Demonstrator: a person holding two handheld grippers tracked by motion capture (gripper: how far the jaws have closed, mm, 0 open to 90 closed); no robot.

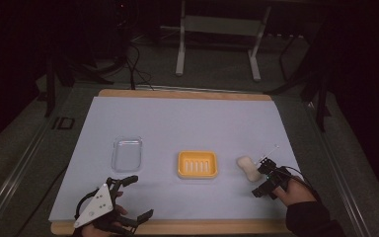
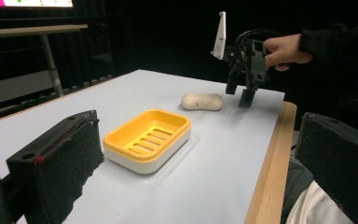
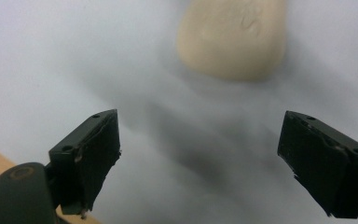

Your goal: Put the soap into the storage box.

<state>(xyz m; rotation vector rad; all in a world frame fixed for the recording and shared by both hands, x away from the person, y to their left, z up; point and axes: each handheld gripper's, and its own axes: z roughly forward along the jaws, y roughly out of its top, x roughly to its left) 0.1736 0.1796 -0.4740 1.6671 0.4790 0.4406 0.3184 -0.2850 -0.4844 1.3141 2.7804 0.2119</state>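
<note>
Nearest the person, the left claw (image 1: 135, 197) hovers low over the near edge of the table (image 1: 187, 123), its jaws spread wide and holding nothing; in the left gripper view its two black pads frame the scene without touching anything. The right claw (image 1: 263, 183) is likewise released, jaws well apart, held above the table with its tips pointing down and forward. Just beyond the right claw's tips lies the bar of soap (image 1: 247, 168), a pale, rounded, slightly waisted bar resting flat on the light sheet that covers the table. In the right gripper view the soap (image 3: 233, 37) sits ahead of the open jaws and a little toward the right-hand jaw, not yet between them. Its long axis appears to run roughly in line with the claw's approach, slanting from near to far, so the jaws would close across its narrow width. The right claw is plainly the nearer one; the left claw is well apart from the soap. Farther off to the right claw's left stands the yellow soap dish (image 1: 197, 164), empty, its slatted floor showing, the likely place for the soap. Beyond that again lies a clear plastic lid (image 1: 127, 154).
</note>
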